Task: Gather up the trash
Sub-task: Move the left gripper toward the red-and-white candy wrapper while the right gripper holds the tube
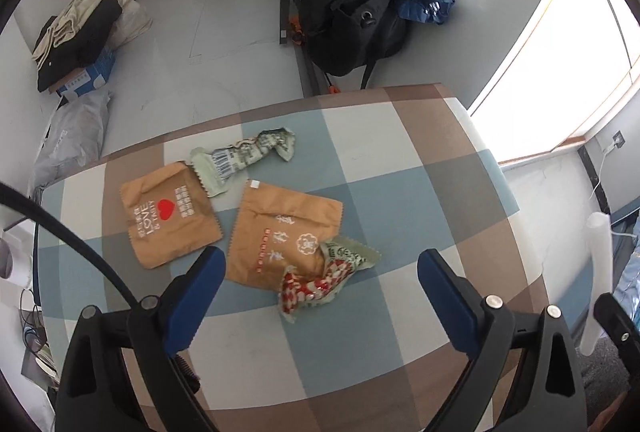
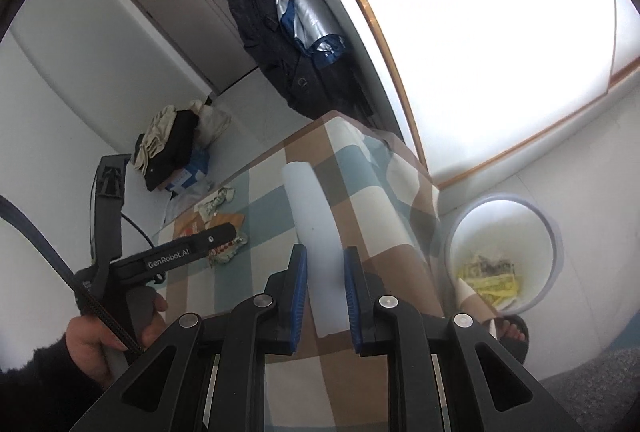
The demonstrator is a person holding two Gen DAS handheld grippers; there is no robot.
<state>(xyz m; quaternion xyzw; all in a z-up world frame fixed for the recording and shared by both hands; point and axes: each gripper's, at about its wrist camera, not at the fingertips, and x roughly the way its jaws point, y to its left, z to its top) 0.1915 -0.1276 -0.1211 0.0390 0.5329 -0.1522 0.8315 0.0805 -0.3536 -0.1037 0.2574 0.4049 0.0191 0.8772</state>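
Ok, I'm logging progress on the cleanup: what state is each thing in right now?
left gripper: open, above the wrappers
right gripper: shut on the white strip
red-and-white wrapper: crumpled, on the table
two tan packets: flat, on the table
green wrapper: twisted, on the table
bin: open, yellow trash inside

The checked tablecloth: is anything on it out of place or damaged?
Yes. Four empty snack wrappers litter the checked tablecloth: two flat tan paper packets, a twisted pale green wrapper and a crumpled red-and-white wrapper that overlaps the larger packet. All are torn open.
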